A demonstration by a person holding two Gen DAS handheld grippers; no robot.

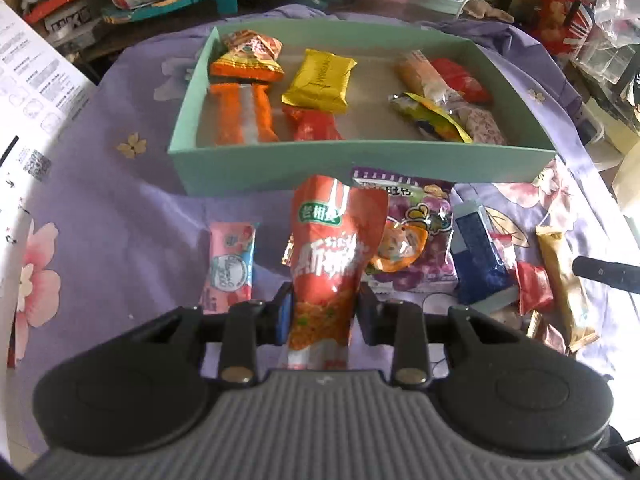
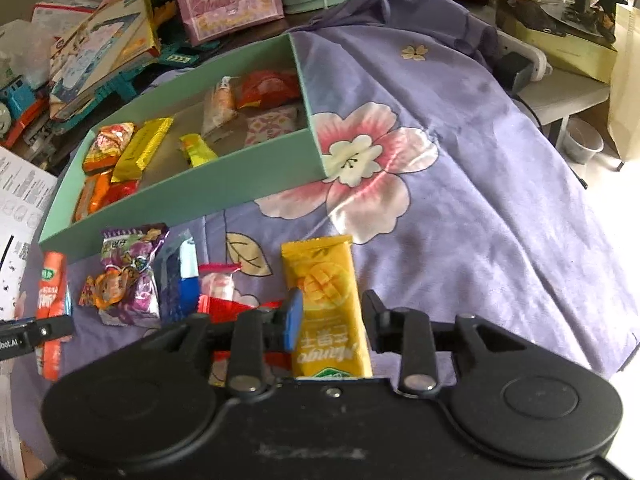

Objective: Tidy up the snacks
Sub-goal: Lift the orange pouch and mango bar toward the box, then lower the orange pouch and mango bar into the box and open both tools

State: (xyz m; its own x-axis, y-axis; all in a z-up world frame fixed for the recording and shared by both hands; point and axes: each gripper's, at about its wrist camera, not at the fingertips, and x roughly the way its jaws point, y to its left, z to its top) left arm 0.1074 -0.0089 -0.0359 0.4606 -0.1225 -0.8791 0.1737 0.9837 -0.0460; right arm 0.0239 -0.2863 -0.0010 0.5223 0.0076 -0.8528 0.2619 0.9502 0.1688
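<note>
In the left wrist view, the left gripper [image 1: 323, 312] pinched a red-orange snack pouch [image 1: 334, 248], its long axis pointing toward the green box [image 1: 360, 162]. In the right wrist view, the right gripper [image 2: 332, 320] straddled a yellow mango bar [image 2: 326, 300] lying lengthwise on the cloth [image 2: 480, 200], jaws spread.

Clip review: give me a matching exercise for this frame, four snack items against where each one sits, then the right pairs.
Items:
1. red-orange snack pouch
2. yellow mango bar
3. yellow packet
4. pink packet

Places:
A. inside the green box
B. between the fingers of the left gripper
C. on the purple cloth, left of the held pouch
D. between the open fingers of the right gripper

Pairs: 1-B, 2-D, 3-A, 4-C
</note>
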